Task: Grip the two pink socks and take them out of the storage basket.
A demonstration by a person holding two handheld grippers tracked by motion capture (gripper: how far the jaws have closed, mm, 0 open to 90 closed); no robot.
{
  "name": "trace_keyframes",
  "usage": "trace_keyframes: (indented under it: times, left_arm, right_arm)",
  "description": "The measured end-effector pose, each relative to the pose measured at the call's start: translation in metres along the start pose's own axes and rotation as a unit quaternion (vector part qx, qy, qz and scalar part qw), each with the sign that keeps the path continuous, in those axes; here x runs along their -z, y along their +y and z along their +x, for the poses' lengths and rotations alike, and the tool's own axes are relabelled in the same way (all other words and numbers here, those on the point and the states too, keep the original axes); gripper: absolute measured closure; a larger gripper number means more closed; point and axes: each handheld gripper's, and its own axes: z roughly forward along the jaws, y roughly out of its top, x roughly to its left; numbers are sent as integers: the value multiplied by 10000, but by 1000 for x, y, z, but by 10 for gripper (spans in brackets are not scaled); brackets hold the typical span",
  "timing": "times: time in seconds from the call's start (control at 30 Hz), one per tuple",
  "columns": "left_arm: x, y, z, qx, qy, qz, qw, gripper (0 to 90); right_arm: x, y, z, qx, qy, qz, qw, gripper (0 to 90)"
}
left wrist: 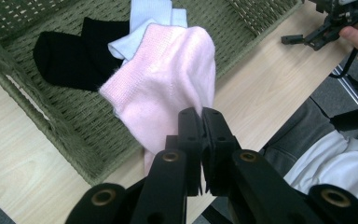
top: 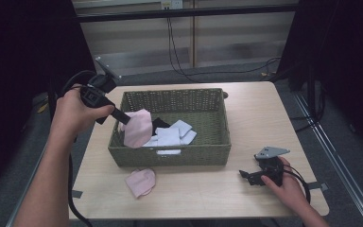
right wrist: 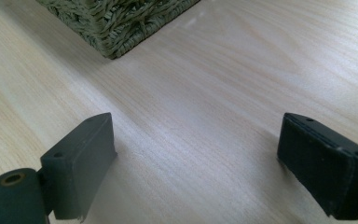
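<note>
Over the basket (top: 170, 156), left gripper (top: 123, 117) pinches pink sock (top: 138, 127), angled downward.

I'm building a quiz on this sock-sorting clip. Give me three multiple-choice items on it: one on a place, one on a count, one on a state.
1. Where does the loose pink sock lie?
A. inside the basket
B. on the table, on the near side of the basket
C. under the right gripper

2. How many pink socks are there?
A. one
B. two
C. four

3. How is the left gripper?
A. shut on the held pink sock
B. open over the black sock
C. lying on the table

Answers: 1 B, it lies on the table by the woven basket. 2 B, one held, one on the wood. 3 A, its fingers pinch the fabric.
</note>
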Motion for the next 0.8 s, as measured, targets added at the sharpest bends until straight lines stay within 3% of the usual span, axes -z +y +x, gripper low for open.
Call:
trace_keyframes:
  times: [0.5, 0.57, 0.6, 0.67, 0.8]
  left_arm:
    - [-14, -28, -21, -407, -248, 92, 9988, 869]
    - [-18, -32, -23, -506, -249, -5, 9984, 736]
    - [-19, -33, -23, -618, -167, -36, 9979, 736]
    - [-23, -36, -20, -585, -77, -52, 9982, 571]
    - [-29, -47, -11, -515, 72, -96, 9986, 510]
  right_arm:
    - [0, 0, 0, -3, 0, -2, 10000, 107]
    - [0, 0, 0, 0, 1, 0, 10000, 107]
    - [0, 0, 0, -1, 0, -1, 10000, 107]
    - [0, 0, 0, 1, 1, 0, 10000, 107]
    - [0, 0, 0, -4, 1, -3, 10000, 107]
